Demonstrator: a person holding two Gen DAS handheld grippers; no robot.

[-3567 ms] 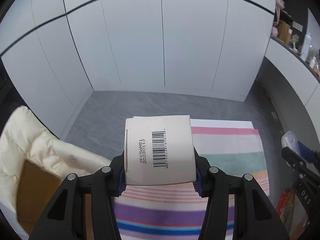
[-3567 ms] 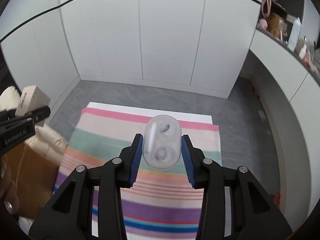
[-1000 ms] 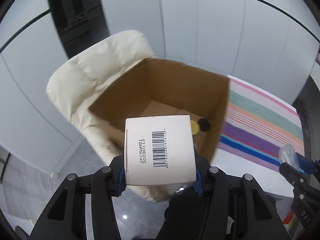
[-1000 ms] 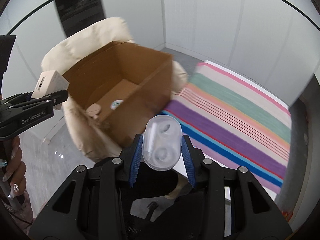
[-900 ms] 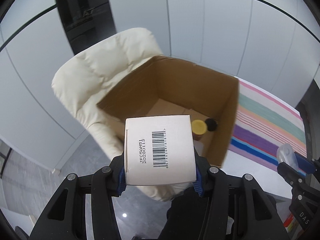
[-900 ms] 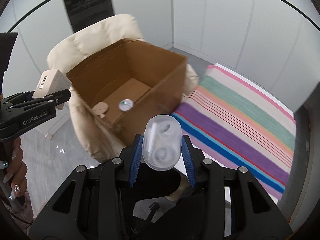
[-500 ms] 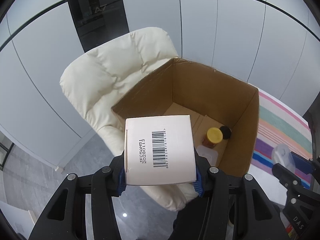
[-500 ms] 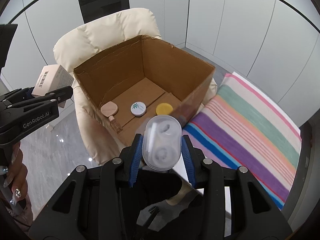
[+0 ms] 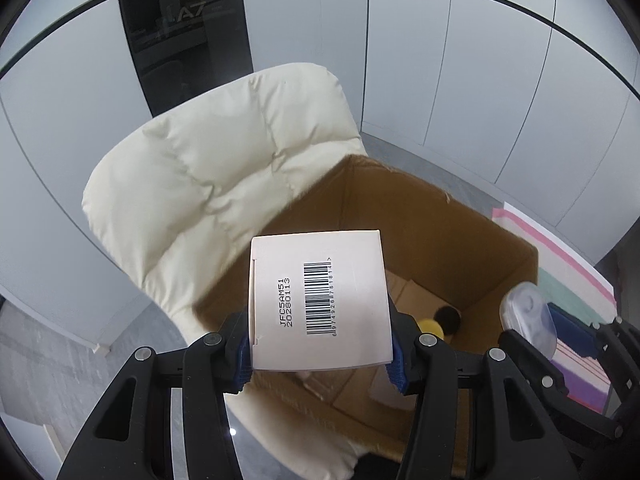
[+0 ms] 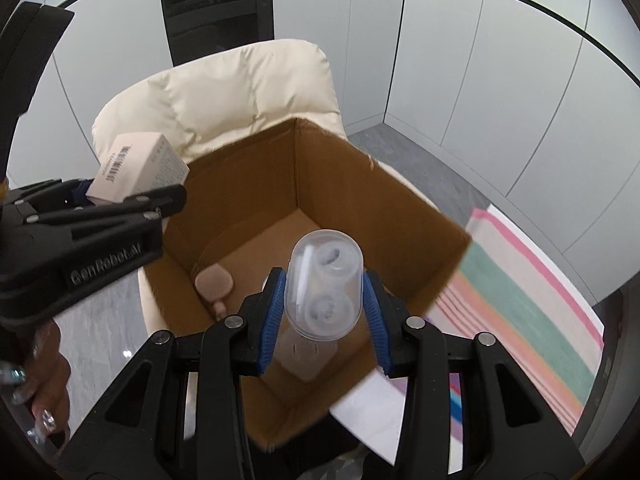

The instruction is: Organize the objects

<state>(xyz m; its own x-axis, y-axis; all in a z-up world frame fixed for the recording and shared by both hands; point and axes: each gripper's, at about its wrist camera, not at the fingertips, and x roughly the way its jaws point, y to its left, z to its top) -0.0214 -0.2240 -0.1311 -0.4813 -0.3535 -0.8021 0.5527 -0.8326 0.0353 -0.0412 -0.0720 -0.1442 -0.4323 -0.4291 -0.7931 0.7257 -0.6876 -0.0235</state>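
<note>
My left gripper [image 9: 320, 352] is shut on a white carton with a barcode [image 9: 318, 300], held above the near left corner of an open cardboard box [image 9: 432, 216]. That carton [image 10: 136, 168] and the left gripper [image 10: 120, 200] also show at the left of the right wrist view. My right gripper [image 10: 324, 312] is shut on a clear plastic contact-lens case [image 10: 325, 288], hanging over the inside of the cardboard box [image 10: 360, 184]. The case [image 9: 528, 320] sits at the right edge of the left wrist view. Inside the box lie a pink round item [image 10: 214, 282], a yellow cap [image 9: 430, 328] and a black cap [image 9: 448, 314].
The box rests on a cream padded chair [image 9: 224, 168] with its back towards the white wall panels. A striped cloth [image 10: 528, 300] lies to the right of the box. A person's hand [image 10: 40, 380] with painted nails holds the left gripper. Grey floor shows at lower left.
Both grippers have swung from the striped cloth towards the chair and now hang over the open box, which has grown larger and more central. Both grips are unchanged.
</note>
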